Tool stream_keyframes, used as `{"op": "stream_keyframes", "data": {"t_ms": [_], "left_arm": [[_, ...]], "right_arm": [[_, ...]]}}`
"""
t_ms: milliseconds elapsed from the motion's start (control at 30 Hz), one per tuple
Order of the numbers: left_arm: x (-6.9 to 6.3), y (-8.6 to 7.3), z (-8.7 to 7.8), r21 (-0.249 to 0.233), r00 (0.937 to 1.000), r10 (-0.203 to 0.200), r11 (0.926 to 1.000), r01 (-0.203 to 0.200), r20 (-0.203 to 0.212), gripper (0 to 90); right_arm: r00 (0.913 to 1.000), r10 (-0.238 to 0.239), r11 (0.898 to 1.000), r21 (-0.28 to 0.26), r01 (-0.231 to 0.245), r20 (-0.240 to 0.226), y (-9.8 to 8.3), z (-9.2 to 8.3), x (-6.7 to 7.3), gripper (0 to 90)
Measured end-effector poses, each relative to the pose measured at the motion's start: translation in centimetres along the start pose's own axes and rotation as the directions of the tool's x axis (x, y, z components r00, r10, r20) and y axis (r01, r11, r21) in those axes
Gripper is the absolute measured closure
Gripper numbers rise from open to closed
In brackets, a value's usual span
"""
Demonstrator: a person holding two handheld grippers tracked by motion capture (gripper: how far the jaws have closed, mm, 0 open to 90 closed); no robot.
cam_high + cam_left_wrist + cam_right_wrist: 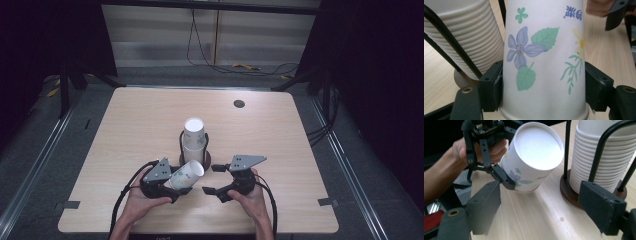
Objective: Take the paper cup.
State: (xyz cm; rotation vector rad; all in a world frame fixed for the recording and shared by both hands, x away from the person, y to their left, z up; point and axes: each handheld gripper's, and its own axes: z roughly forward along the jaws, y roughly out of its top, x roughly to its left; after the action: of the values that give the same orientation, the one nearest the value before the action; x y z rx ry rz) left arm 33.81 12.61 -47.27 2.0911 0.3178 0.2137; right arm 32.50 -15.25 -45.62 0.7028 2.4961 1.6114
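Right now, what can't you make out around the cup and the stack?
- Paper cup: its top is cut off by the left gripper view's upper edge.
- Cup stack: top cut off in the right gripper view.
- Holder base: partly hidden by the cup in the high view.

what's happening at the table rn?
A person works two claws at a wooden table. The left claw is shut on a flowered paper cup, held tilted near the base of a cup stack in a black wire holder. The right claw is open with nothing between its jaws, just right of the cup.
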Motion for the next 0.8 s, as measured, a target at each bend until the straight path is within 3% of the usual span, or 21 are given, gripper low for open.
{"op": "stream_keyframes", "data": {"t_ms": [333,567,633,800], "left_arm": [[-0.1,0.6,0.6,0.086,0.9983,0.053,0.9948,-0.055,0.023,28.8],[-0.1,1.4,0.8,0.146,0.9942,0.098,0.9838,-0.104,0.044,29.1],[-0.1,1.5,0.9,0.159,0.9941,0.100,0.9816,-0.105,0.044,29.0],[-0.2,1.6,1.1,0.208,0.9898,0.127,0.9684,-0.138,0.065,28.9]], "right_arm": [[0.9993,-0.033,0.996,0.083,0.032,0.017,0.3,-0.1,0.1,17.2],[0.9982,-0.057,0.986,0.158,0.054,0.017,0.6,0.3,0.3,17.5],[0.9976,-0.066,0.977,0.202,0.061,0.018,0.6,0.6,0.3,17.7],[0.9970,-0.075,0.968,0.241,0.068,0.020,0.9,1.0,0.4,17.5]]}}
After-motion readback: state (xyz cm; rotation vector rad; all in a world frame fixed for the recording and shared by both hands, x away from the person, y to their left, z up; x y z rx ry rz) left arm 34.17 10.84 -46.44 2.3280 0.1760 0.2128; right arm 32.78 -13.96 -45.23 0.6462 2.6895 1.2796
